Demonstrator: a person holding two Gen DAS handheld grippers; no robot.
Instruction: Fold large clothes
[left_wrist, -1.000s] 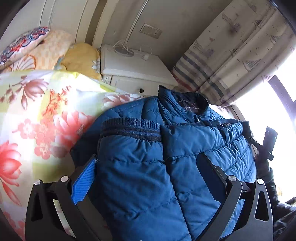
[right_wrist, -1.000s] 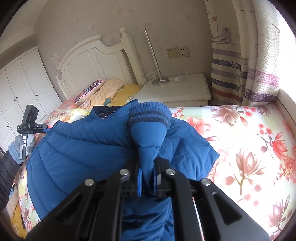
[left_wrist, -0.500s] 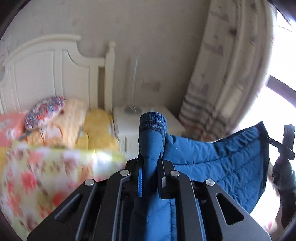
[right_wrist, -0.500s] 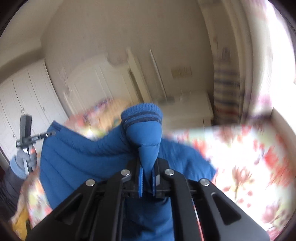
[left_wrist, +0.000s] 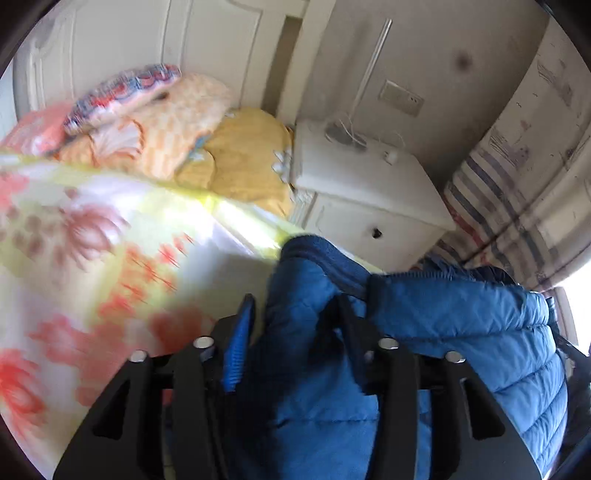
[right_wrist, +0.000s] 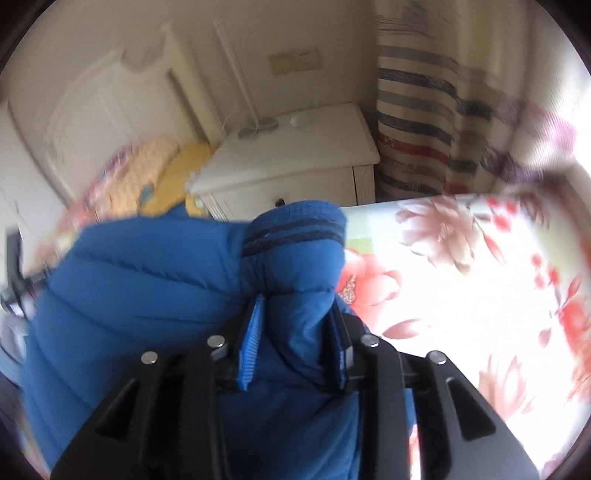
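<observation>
Here, both claws sit parted around the sleeve ends of a blue puffer jacket (right_wrist: 140, 280) over a floral bedsheet (right_wrist: 480, 295).

The bedsheet spreads right of the right claw (right_wrist: 295, 332) and left of the left claw (left_wrist: 291, 339); the jacket's quilted body bulges left of the right claw and right of the left one. Ahead of both stands a white nightstand (left_wrist: 369, 192), with pillows (left_wrist: 166, 122) ahead-left (much is motion-blurred). Each claw is narrowly open with padded sleeve filling the gap; whether the fingers press the fabric I cannot tell. The right sleeve's ribbed cuff (right_wrist: 295, 229) pokes just past the right fingertips; the other cuff (left_wrist: 325, 262) lies just beyond the left claw.
</observation>
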